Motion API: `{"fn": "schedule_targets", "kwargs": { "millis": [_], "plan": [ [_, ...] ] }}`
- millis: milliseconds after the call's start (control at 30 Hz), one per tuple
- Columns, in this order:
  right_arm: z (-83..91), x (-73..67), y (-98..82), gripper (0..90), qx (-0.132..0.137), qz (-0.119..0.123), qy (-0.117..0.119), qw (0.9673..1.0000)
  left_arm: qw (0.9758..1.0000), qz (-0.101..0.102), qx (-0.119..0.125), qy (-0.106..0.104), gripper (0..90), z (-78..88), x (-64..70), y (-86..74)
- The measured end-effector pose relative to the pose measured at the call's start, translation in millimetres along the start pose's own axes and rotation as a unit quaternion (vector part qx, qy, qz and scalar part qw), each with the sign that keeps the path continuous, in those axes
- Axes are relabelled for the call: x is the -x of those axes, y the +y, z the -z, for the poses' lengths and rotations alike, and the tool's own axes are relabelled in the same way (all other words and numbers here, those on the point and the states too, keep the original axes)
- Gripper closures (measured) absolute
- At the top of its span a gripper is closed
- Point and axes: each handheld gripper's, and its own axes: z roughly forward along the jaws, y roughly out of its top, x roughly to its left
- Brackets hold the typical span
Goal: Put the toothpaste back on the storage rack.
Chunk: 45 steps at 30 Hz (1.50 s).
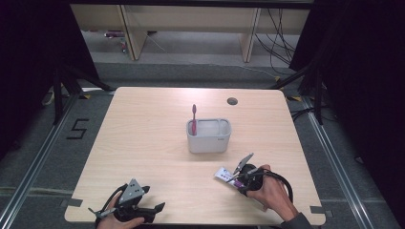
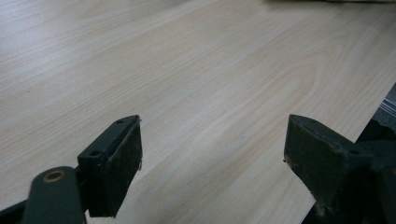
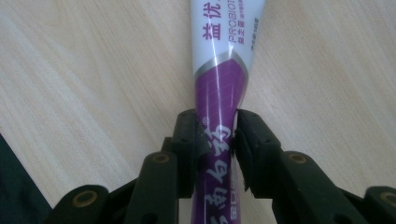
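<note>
A purple and white toothpaste tube lies on the wooden table, right of centre near the front. My right gripper has its two black jaws pressed on the tube's purple part; in the high view this gripper is held by a hand at the tube's near end. A grey two-compartment holder stands mid-table with a pink toothbrush upright in its left compartment. My left gripper rests at the front left edge, open, with nothing between its jaws.
A round cable hole sits in the table's far right part. The front table edge runs just below both hands. Dark curtains and metal floor rails flank the table; cables lie on the floor at the far right.
</note>
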Motion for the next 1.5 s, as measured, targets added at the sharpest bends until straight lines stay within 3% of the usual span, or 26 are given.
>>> {"fn": "schedule_targets", "kwargs": {
  "millis": [167,200,233,400,567,600,767,800,867,900,1033,1133,1167,1200,1267,1333,1367,1400,1500],
  "plan": [
    [-0.5,0.9,2.0,71.0,-0.008,0.002,0.0,1.0,1.0,-0.001,0.0,-0.001,18.7,-0.4,0.0,-0.1],
    [-0.6,0.7,2.2,71.0,-0.008,0.003,-0.001,1.0,0.9999,0.007,0.007,-0.002,18.8,-1.8,1.4,-0.1],
    [-1.1,1.3,2.4,71.0,-0.009,0.004,0.001,1.0,1.0,-0.004,-0.002,-0.002,18.8,-0.5,0.0,0.3],
    [-2.7,3.2,3.3,71.9,-0.011,0.007,0.001,0.9999,1.0,-0.001,-0.001,0.0,18.8,-0.5,-0.3,-0.1],
    [-3.8,3.7,3.6,72.6,-0.018,-0.004,0.004,0.9998,1.0,0.006,0.007,-0.001,18.8,-1.8,1.0,-0.2],
    [-5.3,5.6,4.0,72.6,-0.017,0.006,0.004,0.9998,1.0,0.006,0.007,-0.001,18.8,-1.9,1.0,-0.3],
    [-8.9,5.5,5.8,73.2,-0.023,0.009,0.003,0.9997,1.0,0.006,0.007,-0.001,18.8,-1.8,1.1,-0.1],
    [-9.6,5.1,6.5,73.5,-0.027,0.001,0.003,0.9996,1.0,-0.003,-0.001,-0.001,18.7,-0.9,-0.3,-0.1],
    [-9.8,6.7,7.1,73.6,-0.027,0.011,0.003,0.9996,1.0,-0.004,-0.001,0.001,18.8,-1.7,-0.7,-0.5],
    [-9.3,6.5,7.3,73.7,-0.031,0.007,0.002,0.9995,0.9999,0.008,0.01,-0.001,18.8,-3.3,1.2,-0.8],
    [-10.5,7.8,8.2,73.8,-0.028,0.012,0.007,0.9995,1.0,0.0,-0.001,0.0,18.8,-2.5,0.8,-0.8],
    [-10.7,9.4,9.4,74.0,-0.032,0.015,0.01,0.9993,0.9999,0.009,0.007,-0.001,18.8,-3.6,2.5,-1.0],
    [-10.2,8.9,10.1,74.1,-0.036,0.01,0.01,0.9992,1.0,-0.004,-0.007,0.003,18.8,-2.2,0.2,-0.7],
    [-10.3,8.4,10.6,74.2,-0.038,0.007,0.009,0.9992,1.0,-0.004,-0.007,0.0,18.8,-2.1,0.4,-0.8],
    [-10.3,9.9,10.8,74.4,-0.036,0.014,0.014,0.9991,1.0,0.008,0.006,-0.001,18.9,-3.5,1.8,-0.9],
    [-10.4,10.9,10.6,74.5,-0.036,0.013,0.017,0.9991,0.9999,0.009,0.007,-0.001,18.9,-3.5,1.9,-1.0],
    [-9.9,10.1,10.7,74.6,-0.035,0.008,0.017,0.9992,1.0,0.0,-0.001,-0.001,18.9,-2.3,0.6,-0.7],
    [-9.8,9.7,10.2,74.7,-0.032,0.009,0.016,0.9993,0.9999,0.008,0.008,-0.001,19.0,-3.4,1.8,-0.9],
    [-9.6,10.9,9.9,74.9,-0.027,0.014,0.015,0.9994,0.9999,0.007,0.008,0.0,19.2,-3.1,1.4,-0.8]
  ]
}}
